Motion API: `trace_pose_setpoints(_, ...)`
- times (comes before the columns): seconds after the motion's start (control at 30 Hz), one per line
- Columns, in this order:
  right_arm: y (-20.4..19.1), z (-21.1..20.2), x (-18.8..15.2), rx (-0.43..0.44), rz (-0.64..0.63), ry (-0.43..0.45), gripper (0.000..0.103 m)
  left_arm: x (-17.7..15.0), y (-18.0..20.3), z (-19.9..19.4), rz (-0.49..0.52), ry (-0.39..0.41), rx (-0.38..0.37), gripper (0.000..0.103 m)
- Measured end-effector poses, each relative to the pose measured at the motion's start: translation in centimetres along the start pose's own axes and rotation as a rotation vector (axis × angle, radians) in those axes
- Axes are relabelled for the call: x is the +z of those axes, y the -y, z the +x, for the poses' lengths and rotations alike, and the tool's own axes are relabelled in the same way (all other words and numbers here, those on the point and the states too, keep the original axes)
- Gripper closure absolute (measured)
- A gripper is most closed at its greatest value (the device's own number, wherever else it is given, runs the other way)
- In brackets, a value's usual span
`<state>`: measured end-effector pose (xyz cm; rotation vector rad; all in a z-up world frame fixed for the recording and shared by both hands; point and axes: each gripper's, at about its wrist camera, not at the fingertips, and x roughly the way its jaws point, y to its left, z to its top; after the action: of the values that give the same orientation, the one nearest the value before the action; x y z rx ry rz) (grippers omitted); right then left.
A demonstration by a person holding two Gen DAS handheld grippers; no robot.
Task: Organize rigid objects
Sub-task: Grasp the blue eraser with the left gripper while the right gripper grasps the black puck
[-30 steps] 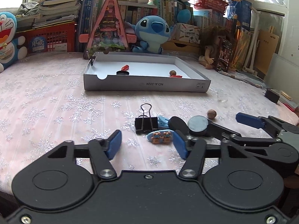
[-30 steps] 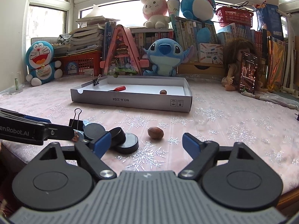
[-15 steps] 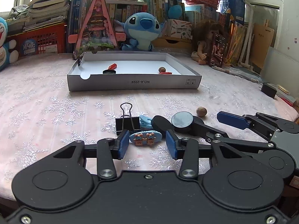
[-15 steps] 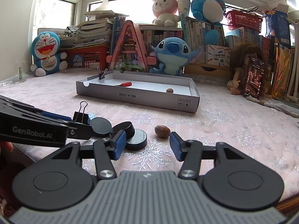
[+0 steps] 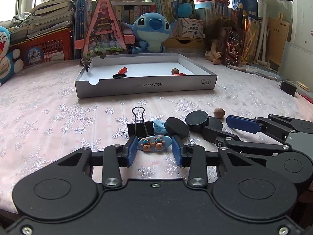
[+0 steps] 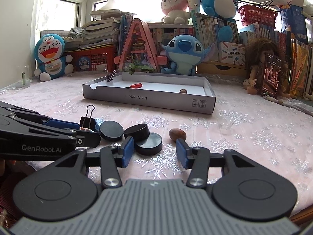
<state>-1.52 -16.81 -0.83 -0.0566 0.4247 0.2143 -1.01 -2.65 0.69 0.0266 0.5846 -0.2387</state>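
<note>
Blue oval hair clip (image 5: 154,144), lower centre, long axis crosswise between pads of left gripper (image 5: 154,150); jaws just closing, not visibly pressing. Right gripper (image 6: 154,152) part-open, empty, closing beside black disc (image 6: 149,143).

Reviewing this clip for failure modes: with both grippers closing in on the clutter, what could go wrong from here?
The left gripper, jaws just closing around the bear hair clip, may snag the binder clip touching it. The right gripper, also closing, brackets only the nearest black disc's edge; it could slip or nudge the nut.
</note>
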Motion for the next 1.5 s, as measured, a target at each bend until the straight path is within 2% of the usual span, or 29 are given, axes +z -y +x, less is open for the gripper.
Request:
trace_pose_setpoints(0.47, -0.4, 0.8, -0.1, -0.034, 0.011, 0.006, 0.047, -0.2, -0.1, 0.1, -0.011, 0.007, 0.027, 0.066)
trace_pose_setpoints(0.5, -0.4, 0.8, -0.1, -0.03, 0.015, 0.006, 0.048, -0.2, 0.0, 0.1, -0.014, 0.007, 0.03, 0.066)
trace_pose_setpoints(0.6, -0.3, 0.6, -0.1, -0.003, 0.028, 0.009, 0.063, -0.1, -0.1, 0.1, -0.03, 0.006, 0.035, 0.068)
trace_pose_setpoints(0.63, -0.3, 0.5, -0.1, 0.001, 0.035, 0.009, 0.065, 0.0, -0.2, 0.1, -0.039, 0.008, 0.036, 0.068)
trace_pose_setpoints(0.93, -0.1, -0.7, 0.6, -0.008, 0.044, 0.019, 0.066, 0.6, -0.5, -1.1, -0.047, 0.033, 0.039, 0.068)
trace_pose_setpoints(1.2, 1.3, -0.6, 2.8, -0.096, 0.072, 0.025, 0.066, 2.3, -1.7, -1.9, -0.067, 0.07, 0.059, 0.068)
trace_pose_setpoints(1.33, 2.3, 0.0, 4.2, -0.105, 0.095, 0.026, 0.066, 3.9, -2.4, -1.7, -0.057, 0.098, 0.071, 0.068)
trace_pose_setpoints(1.5, 3.3, 1.1, 5.9, -0.092, 0.111, 0.027, 0.066, 6.2, -3.4, -0.9, -0.095, 0.115, 0.056, 0.068)
